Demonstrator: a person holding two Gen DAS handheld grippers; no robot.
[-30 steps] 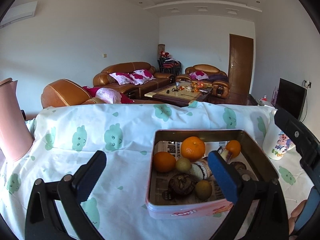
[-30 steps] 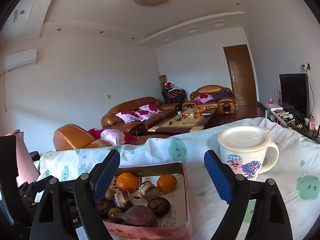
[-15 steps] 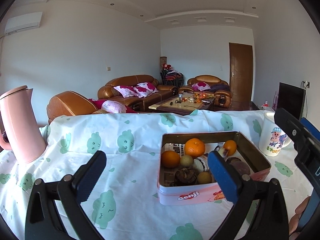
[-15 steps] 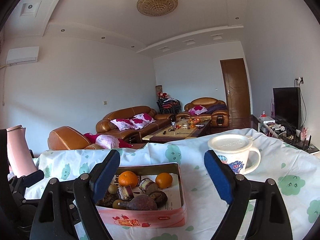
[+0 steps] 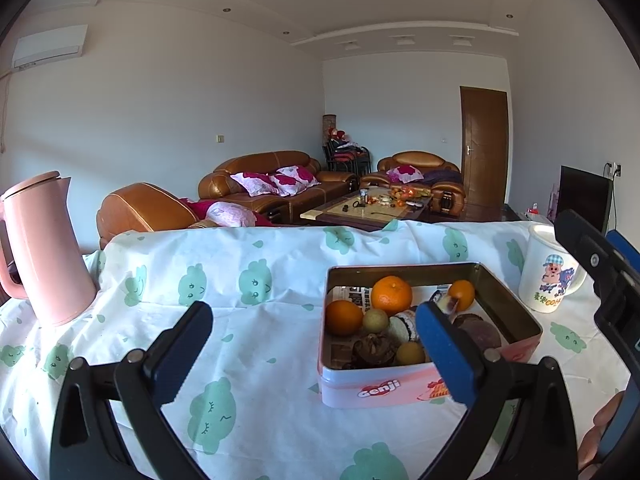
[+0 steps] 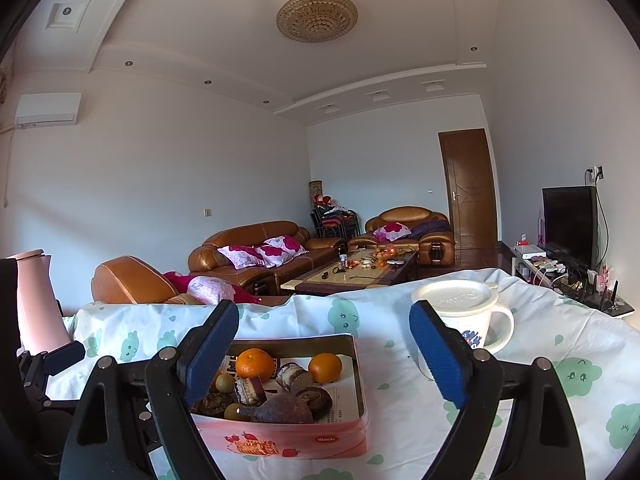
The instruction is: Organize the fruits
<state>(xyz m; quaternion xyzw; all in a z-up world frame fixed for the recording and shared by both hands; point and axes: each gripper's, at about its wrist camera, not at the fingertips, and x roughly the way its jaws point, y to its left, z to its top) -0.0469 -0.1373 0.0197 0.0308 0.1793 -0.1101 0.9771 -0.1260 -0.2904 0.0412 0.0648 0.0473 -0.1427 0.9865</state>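
An open pink tin stands on the cloth-covered table, lined with newspaper. It holds three oranges, small yellow-green fruits and dark brown pieces. My left gripper is open, short of the tin and to its left, with nothing between its fingers. In the right wrist view the same tin lies low and left, with an orange and a brown root-like piece inside. My right gripper hangs open in front of the tin's right end and holds nothing.
A pink kettle stands at the table's left end. A lidded white cartoon mug sits right of the tin, behind my right finger. The tablecloth has green prints. Sofas and a coffee table fill the room beyond.
Both grippers have drawn back from the tin and tipped upward, so the tin looks smaller and farther. The kettle has come fully into the left view. Both jaws stay open.
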